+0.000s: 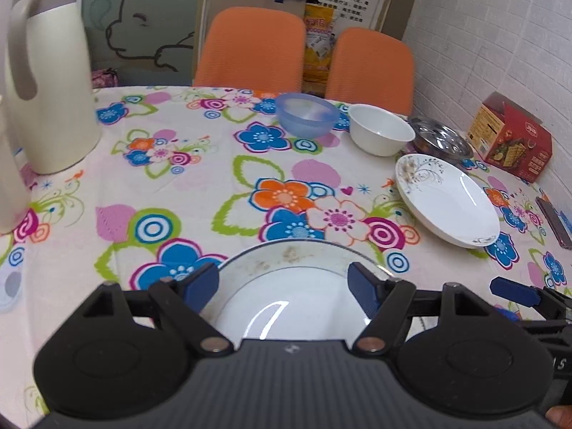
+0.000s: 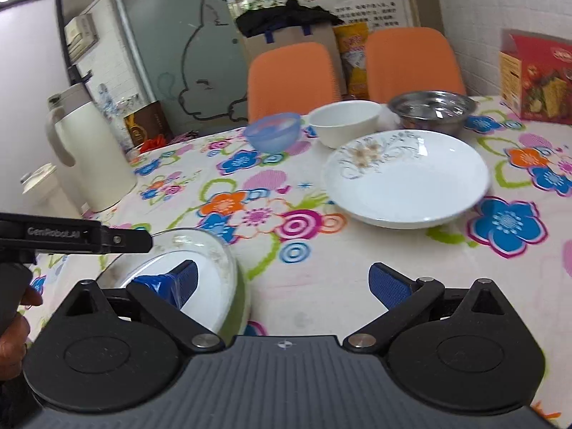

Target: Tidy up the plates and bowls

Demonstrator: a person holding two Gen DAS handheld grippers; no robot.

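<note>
A white plate with a thin dark rim line and food stains (image 1: 286,257) lies at the table's near edge. My left gripper (image 1: 284,287) hovers over it, open, its blue fingers spread wide above either side of the rim. In the right wrist view the same plate (image 2: 211,250) sits at the lower left, looking tilted. My right gripper (image 2: 286,282) is open and holds nothing; its left finger overlaps the plate's right edge. Farther right lies a white plate with a floral print (image 1: 447,200) (image 2: 407,178). Behind it stand a blue bowl (image 2: 273,132), a white bowl (image 2: 343,121) and a steel bowl (image 2: 432,107).
A cream thermos jug (image 1: 46,89) stands at the far left of the flowered tablecloth (image 1: 200,186). A red box (image 1: 511,136) sits by the tiled wall at the right, with a dark flat object (image 1: 554,221) near the edge. Two orange chairs (image 1: 250,46) stand behind the table.
</note>
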